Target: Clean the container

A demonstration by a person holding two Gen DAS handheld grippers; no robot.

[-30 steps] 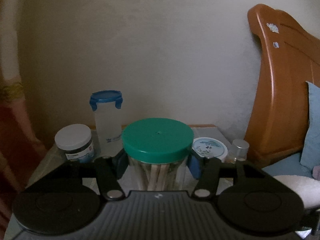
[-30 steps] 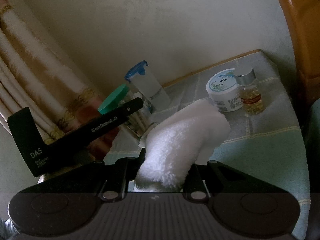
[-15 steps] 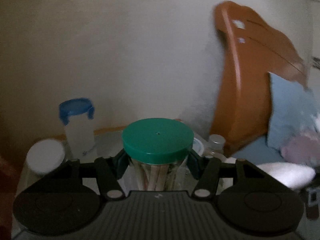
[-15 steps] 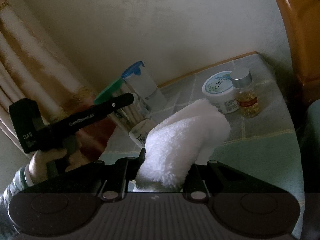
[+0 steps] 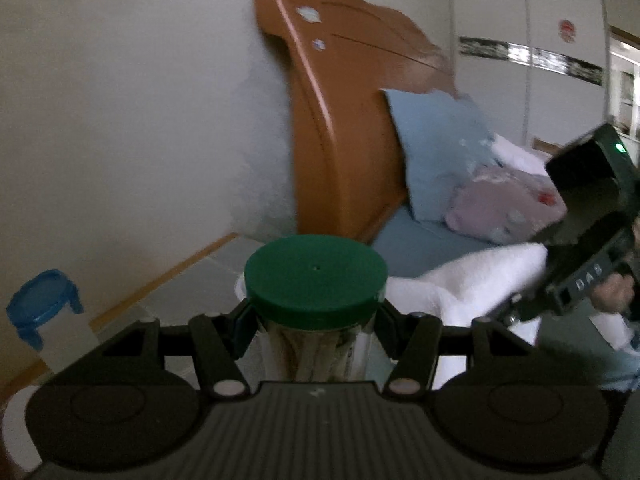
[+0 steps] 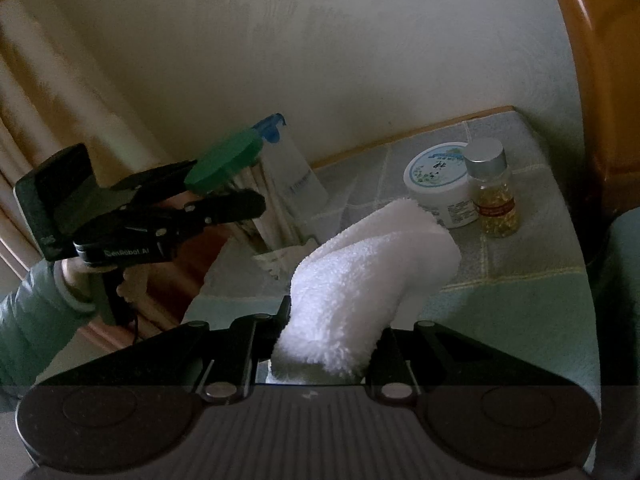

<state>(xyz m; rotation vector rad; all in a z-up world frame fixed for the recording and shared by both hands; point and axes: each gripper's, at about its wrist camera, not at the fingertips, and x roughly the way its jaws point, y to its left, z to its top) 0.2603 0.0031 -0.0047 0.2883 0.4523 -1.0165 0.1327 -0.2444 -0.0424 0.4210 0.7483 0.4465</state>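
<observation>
My left gripper (image 5: 314, 320) is shut on a clear jar with a green lid (image 5: 316, 278) that holds pale sticks. In the right wrist view the jar (image 6: 244, 196) hangs tilted above the table's left side, held by the left gripper (image 6: 228, 184). My right gripper (image 6: 328, 344) is shut on a folded white cloth (image 6: 372, 276). The cloth also shows in the left wrist view (image 5: 472, 284), just right of the jar and close to it; I cannot tell if they touch.
On the tiled bedside table (image 6: 500, 272) stand a blue-lidded clear tumbler (image 6: 292, 168), a white cream tub (image 6: 438, 180) and a small silver-capped bottle (image 6: 492, 192). A wooden headboard (image 5: 340, 120) and pillows (image 5: 440, 148) are at the right. A curtain (image 6: 48, 120) hangs at the left.
The left gripper has lifted the jar off the table, tilted it and swung it right toward the cloth. The right gripper with the cloth has barely moved.
</observation>
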